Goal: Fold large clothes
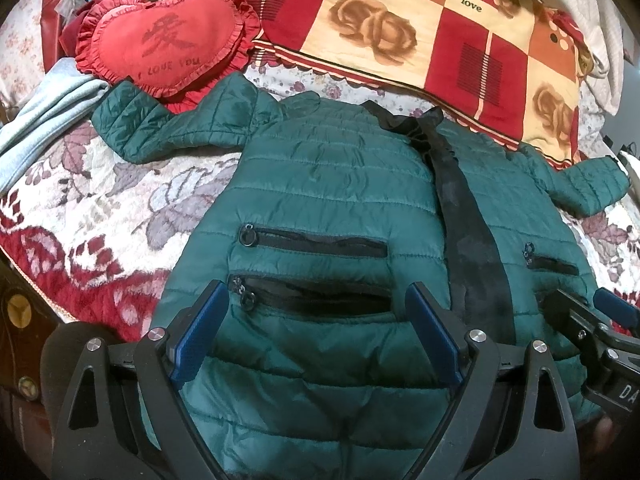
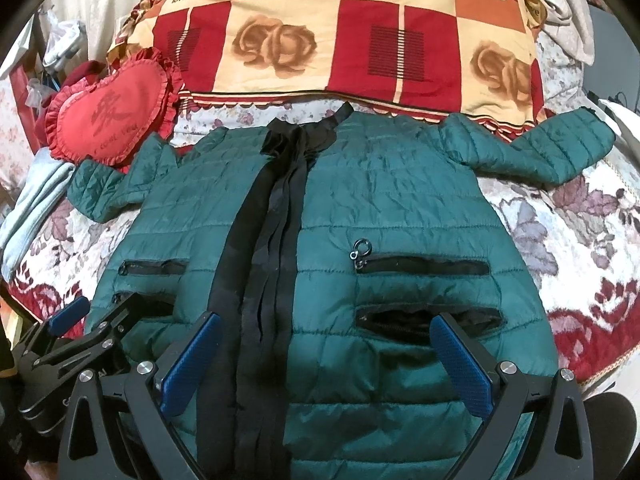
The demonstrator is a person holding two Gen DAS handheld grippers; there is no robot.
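- Left wrist view: a dark green quilted puffer jacket [image 1: 328,184] lies front-up and spread flat on a floral bedspread [image 1: 100,208], hem nearest the camera, both sleeves stretched sideways. A black front placket [image 1: 464,216] runs from collar to hem, its fabric creased. Two zip pockets sit on this half of the jacket; the lower pocket [image 1: 316,296] gapes open.
- The left gripper [image 1: 316,332] hovers over the jacket's lower hem with its blue-padded jaws spread wide, gripping nothing.
- The right gripper [image 1: 584,312] shows at the jacket's far hem corner; from here its jaw state cannot be told.
- Beyond the jacket's collar lies a red-and-cream patchwork quilt [image 1: 400,32]; beside one sleeve sits a red heart-shaped cushion [image 1: 168,44] and a pale blue garment [image 1: 48,120].
- Right wrist view: the same jacket [image 2: 380,184], seen from the other half. Only here does this half's lower pocket [image 2: 416,320] show unzipped, and its sleeve [image 2: 532,148] full length.
- The right gripper [image 2: 328,364] is released, jaws wide apart above the hem.
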